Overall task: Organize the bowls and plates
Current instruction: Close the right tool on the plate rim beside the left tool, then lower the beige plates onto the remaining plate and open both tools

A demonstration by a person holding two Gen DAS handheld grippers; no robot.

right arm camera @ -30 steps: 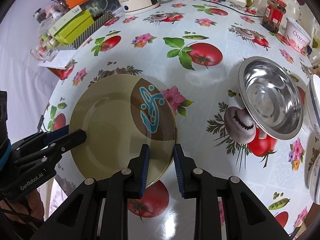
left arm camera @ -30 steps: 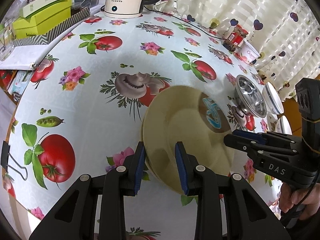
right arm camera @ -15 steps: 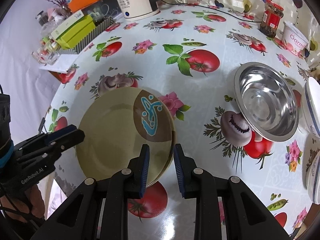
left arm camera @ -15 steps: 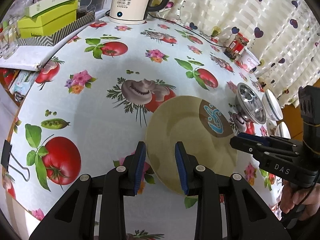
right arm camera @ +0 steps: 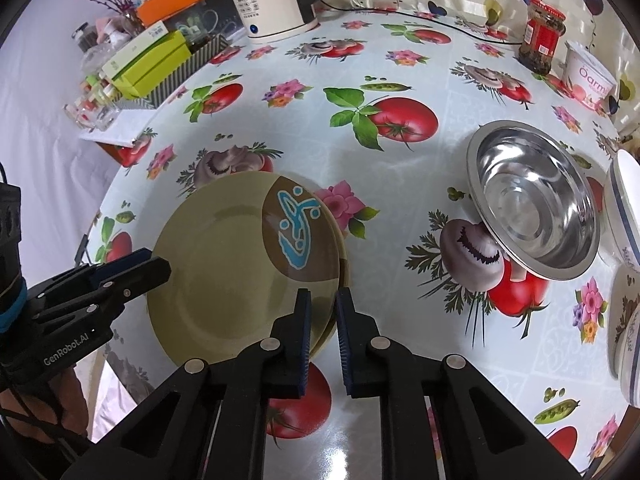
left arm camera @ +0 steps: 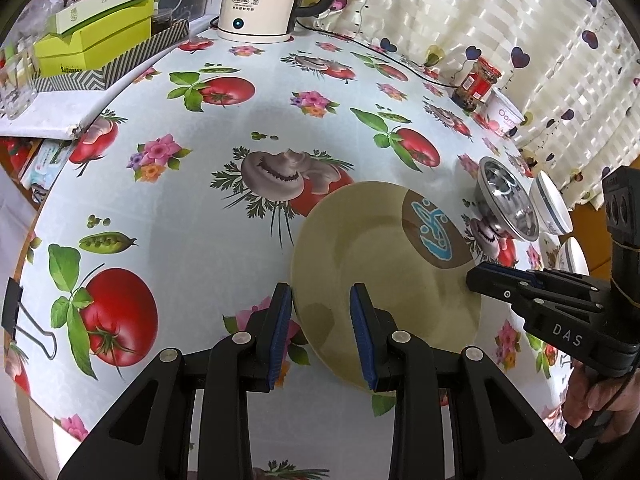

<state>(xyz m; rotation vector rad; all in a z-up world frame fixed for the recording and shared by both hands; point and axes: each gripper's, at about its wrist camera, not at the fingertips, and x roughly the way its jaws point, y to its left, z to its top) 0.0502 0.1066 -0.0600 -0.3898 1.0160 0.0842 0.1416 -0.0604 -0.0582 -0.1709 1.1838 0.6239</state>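
Observation:
An olive plate (left arm camera: 380, 260) with a brown patch and a blue motif lies on the flowered tablecloth, also seen in the right wrist view (right arm camera: 232, 264). The rim of a second plate (right arm camera: 343, 268) shows under its right side. My left gripper (left arm camera: 320, 320) straddles the plate's left rim. One pad is against the outer edge and the other is over the inside. My right gripper (right arm camera: 323, 320) is at the opposite rim. Its jaws are closing and the rim fills the narrow gap between the pads. Each gripper also shows in the other's view, the left gripper (right arm camera: 156, 264) and the right gripper (left arm camera: 476, 276).
A steel bowl (right arm camera: 536, 208) lies right of the plate, with white blue-striped bowls (right arm camera: 624, 208) beyond it at the table's edge. At the back stand a kettle (left arm camera: 264, 0), a red-lidded jar (right arm camera: 542, 36), a yogurt tub (right arm camera: 588, 72) and green boxes (left arm camera: 92, 44). A binder clip (left arm camera: 24, 320) hangs at the left edge.
The right gripper's jaws have narrowed around the plate's rim. The plate has sunk slightly and now looks sharp, not blurred. The left gripper keeps the same gap and place.

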